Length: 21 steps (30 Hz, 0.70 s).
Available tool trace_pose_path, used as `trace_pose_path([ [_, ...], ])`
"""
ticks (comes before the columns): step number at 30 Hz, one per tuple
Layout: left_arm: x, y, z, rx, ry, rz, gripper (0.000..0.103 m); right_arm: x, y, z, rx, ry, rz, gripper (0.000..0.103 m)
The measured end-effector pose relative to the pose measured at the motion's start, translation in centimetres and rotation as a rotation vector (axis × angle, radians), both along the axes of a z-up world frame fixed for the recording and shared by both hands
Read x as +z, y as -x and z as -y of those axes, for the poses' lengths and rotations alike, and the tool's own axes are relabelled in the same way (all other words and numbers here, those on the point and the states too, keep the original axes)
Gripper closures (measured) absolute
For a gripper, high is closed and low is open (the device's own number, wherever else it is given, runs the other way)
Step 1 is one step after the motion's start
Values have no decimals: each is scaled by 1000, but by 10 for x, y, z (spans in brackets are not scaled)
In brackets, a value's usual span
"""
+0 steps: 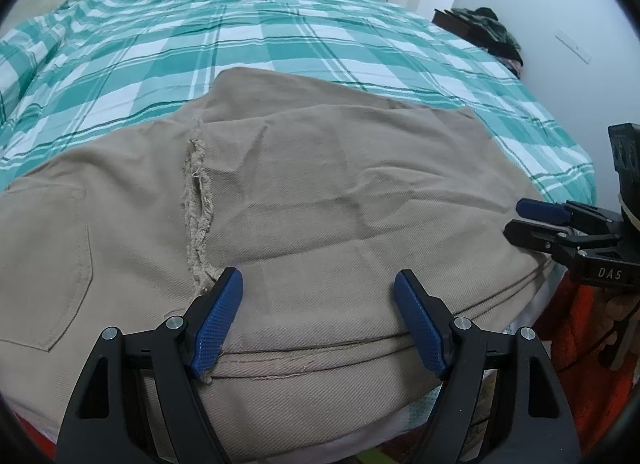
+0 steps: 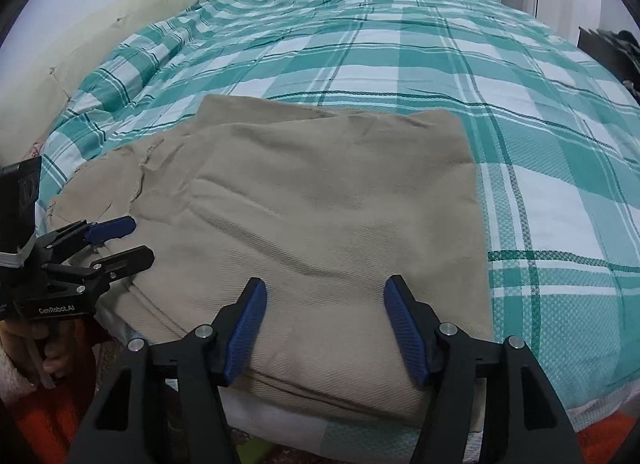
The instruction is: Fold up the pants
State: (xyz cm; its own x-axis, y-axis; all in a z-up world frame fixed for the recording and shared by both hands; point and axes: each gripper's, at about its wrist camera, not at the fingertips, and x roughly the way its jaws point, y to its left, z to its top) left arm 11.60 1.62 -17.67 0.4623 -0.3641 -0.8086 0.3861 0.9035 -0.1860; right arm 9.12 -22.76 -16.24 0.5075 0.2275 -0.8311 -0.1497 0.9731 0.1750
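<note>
Pants (image 1: 328, 200) lie folded on bedspread (image 1: 280, 32), apparently clear of both open hand-held grippers

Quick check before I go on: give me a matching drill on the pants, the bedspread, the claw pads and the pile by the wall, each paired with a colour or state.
Column one:
1. folded tan twill pants
2. checked cotton bedspread
3. ribbed pads of the left claw
4. heap of dark clothes by the wall

Column two:
A. blue
B. teal and white
C. frayed along one edge
D. camouflage-like, on a dark stand

Pairs: 1-C, 2-B, 3-A, 4-D
</note>
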Motion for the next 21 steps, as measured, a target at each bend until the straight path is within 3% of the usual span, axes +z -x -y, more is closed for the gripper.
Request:
trace_pose_path([
  [21,0,0,1,1,-2,0,23,-4,-2,3,-2,1,23,38],
])
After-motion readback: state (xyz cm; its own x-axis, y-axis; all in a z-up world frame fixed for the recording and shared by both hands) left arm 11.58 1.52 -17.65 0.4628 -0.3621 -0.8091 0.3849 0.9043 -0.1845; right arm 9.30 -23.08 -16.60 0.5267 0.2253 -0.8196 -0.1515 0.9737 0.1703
